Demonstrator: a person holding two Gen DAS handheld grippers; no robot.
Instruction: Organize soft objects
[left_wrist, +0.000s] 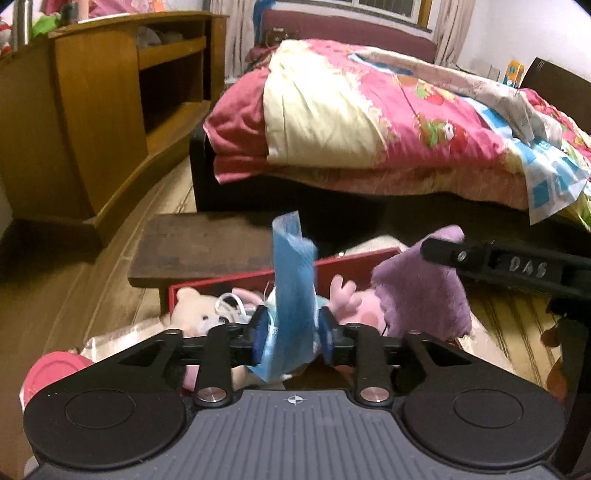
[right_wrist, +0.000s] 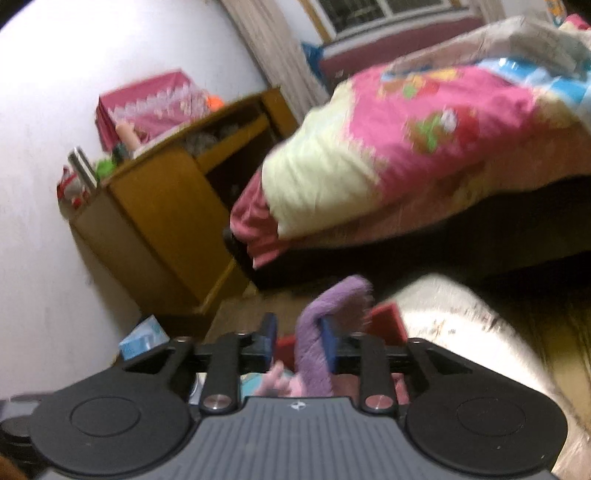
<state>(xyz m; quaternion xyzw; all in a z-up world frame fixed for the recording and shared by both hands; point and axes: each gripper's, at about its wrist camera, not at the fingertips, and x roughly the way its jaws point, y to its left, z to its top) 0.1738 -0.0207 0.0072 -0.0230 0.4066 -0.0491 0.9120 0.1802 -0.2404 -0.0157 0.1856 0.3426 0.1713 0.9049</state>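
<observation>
My left gripper (left_wrist: 293, 334) is shut on a blue cloth (left_wrist: 293, 288) that stands up between its fingers, above a red box (left_wrist: 354, 260) on the floor. In the box lie a cream teddy bear (left_wrist: 192, 306) and a pink plush toy (left_wrist: 347, 299). A purple plush piece (left_wrist: 421, 291) rises at the box's right side. My right gripper (right_wrist: 299, 343) has its jaws apart; the purple plush (right_wrist: 332, 306) lies against its right finger (right_wrist: 328, 345), with a gap to the left finger. The right gripper also shows in the left wrist view (left_wrist: 443, 254). The right wrist view is blurred.
A bed with a pink and cream quilt (left_wrist: 369, 118) stands behind the box. A wooden shelf unit (left_wrist: 110, 110) is at the left by the wall. A dark low board (left_wrist: 207, 247) lies on the wood floor. A pale cushion (right_wrist: 461, 332) is at the right.
</observation>
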